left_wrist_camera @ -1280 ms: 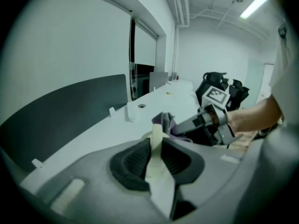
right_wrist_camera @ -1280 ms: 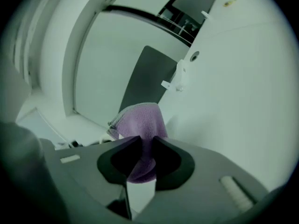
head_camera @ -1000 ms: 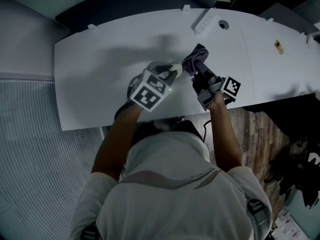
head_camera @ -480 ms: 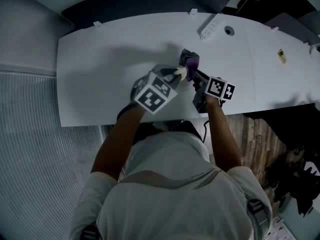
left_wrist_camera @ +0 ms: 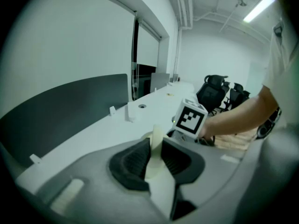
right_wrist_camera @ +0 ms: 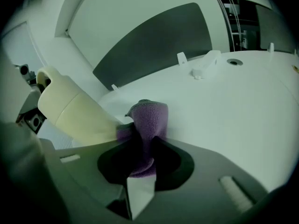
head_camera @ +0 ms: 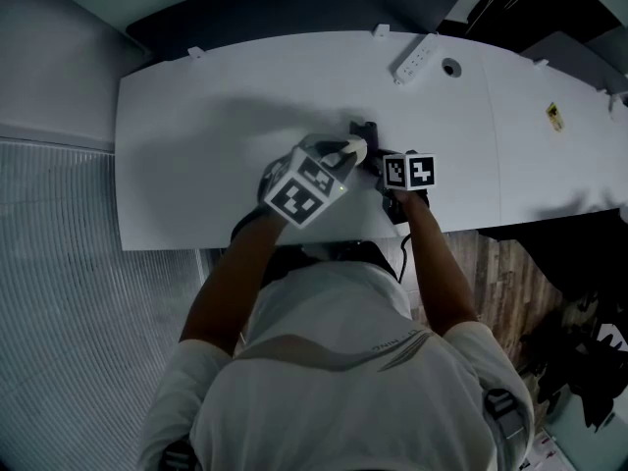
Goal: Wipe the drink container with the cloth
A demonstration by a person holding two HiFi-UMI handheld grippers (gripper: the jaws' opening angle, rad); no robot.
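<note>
A cream drink container (right_wrist_camera: 74,108) is held off the white table (head_camera: 196,145), and the left gripper (left_wrist_camera: 154,141) is shut on a thin cream part of it (left_wrist_camera: 155,148). In the head view the container (head_camera: 348,148) sticks out beyond the left gripper's marker cube (head_camera: 304,186). The right gripper (right_wrist_camera: 145,139) is shut on a purple cloth (right_wrist_camera: 147,118). The cloth bunches up above the jaws and lies against the container's lower end. In the head view the right gripper (head_camera: 373,157) sits just right of the container, and the cloth is mostly hidden there.
A white power strip (head_camera: 415,55) and a round cable hole (head_camera: 450,67) lie at the table's far right. A dark partition (head_camera: 294,8) runs behind the table. Office chairs (left_wrist_camera: 219,90) stand farther down the room. The table's near edge is close under the hands.
The right gripper has dropped and rolled, bringing the purple cloth down along the container's end; its marker cube now faces the head camera. The left gripper and the container have stayed put.
</note>
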